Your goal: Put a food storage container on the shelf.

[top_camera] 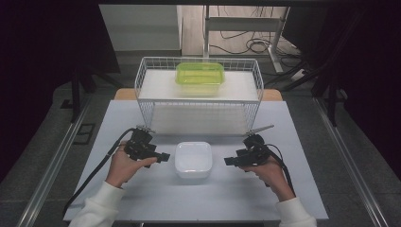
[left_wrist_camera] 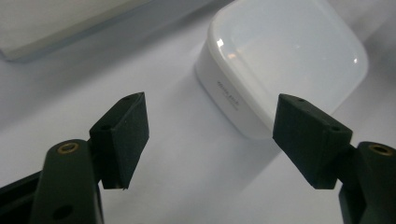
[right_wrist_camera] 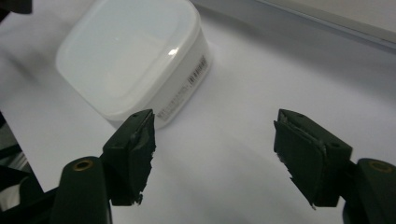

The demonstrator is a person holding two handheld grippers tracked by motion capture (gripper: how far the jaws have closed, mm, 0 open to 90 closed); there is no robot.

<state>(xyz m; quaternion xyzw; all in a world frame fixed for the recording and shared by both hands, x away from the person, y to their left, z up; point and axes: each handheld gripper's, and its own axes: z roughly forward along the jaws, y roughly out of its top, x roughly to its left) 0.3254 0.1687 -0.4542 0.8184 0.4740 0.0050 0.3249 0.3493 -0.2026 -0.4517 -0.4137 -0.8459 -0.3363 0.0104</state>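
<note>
A white lidded box (top_camera: 193, 160) sits shut near the middle of the table (top_camera: 142, 198), between the two grippers, its contents hidden; beyond it, toward the far edge, a wire basket (top_camera: 146, 80) on a white shelf holds a green lidded container (top_camera: 199, 77), whose contents cannot be made out. The left gripper (top_camera: 163, 156) and the right gripper (top_camera: 228, 161) both stand with jaws apart, holding nothing, each just beside the box without touching it. The box is a rounded square with no clear long axis, lid upward, its sides roughly parallel to the table's edges.
</note>
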